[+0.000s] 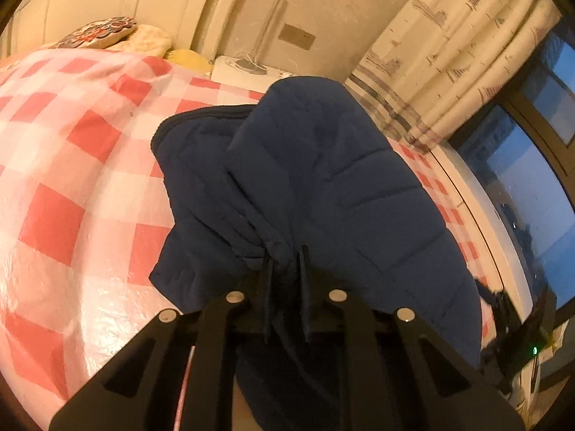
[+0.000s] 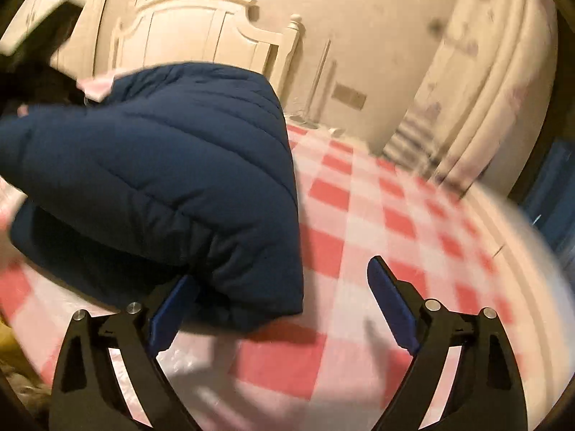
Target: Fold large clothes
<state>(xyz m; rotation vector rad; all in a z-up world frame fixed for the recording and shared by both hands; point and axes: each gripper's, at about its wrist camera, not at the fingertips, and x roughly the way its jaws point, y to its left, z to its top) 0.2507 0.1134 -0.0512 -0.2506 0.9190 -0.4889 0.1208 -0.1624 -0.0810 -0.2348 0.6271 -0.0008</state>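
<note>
Left gripper (image 1: 285, 262) pinched tight on a bunched fold of the navy puffer jacket (image 1: 323, 179), which spreads ahead over the red-and-white checked bedcover (image 1: 72, 143), while the right gripper (image 2: 284, 305) gapes wide, holding nothing, the jacket's hem by its left finger (image 2: 172, 309)

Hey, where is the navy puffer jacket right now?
The navy puffer jacket lies bunched on the red-and-white checked bedspread, a gather of it pinched in the left tool; in the right wrist view it sits left of centre.
</note>
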